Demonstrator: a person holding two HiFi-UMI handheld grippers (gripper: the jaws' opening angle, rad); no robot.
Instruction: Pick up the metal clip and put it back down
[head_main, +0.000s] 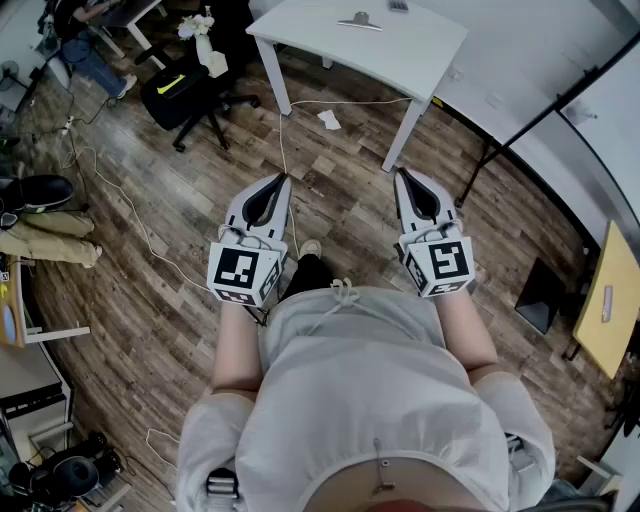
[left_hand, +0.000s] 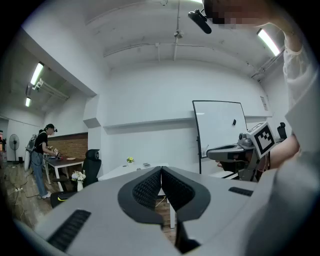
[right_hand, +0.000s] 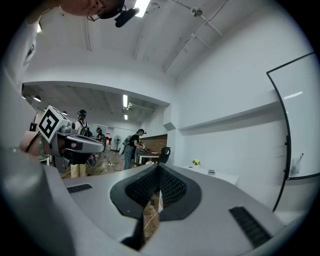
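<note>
A white table (head_main: 400, 45) stands at the top middle of the head view, on a wood floor (head_main: 150, 300). Lower, in the middle of the frame, two forearms reach forward side by side and apart. They hold the left gripper (head_main: 281, 180) and the right gripper (head_main: 401, 174) level, with the tips toward the table but well short of it. Each gripper view shows its jaws pressed together with nothing between them. The clip (head_main: 358, 21) lies on the table, its long axis running left to right across the frame. Only the head view shows it clearly; the gripper views see the table from the side, far away.
</note>
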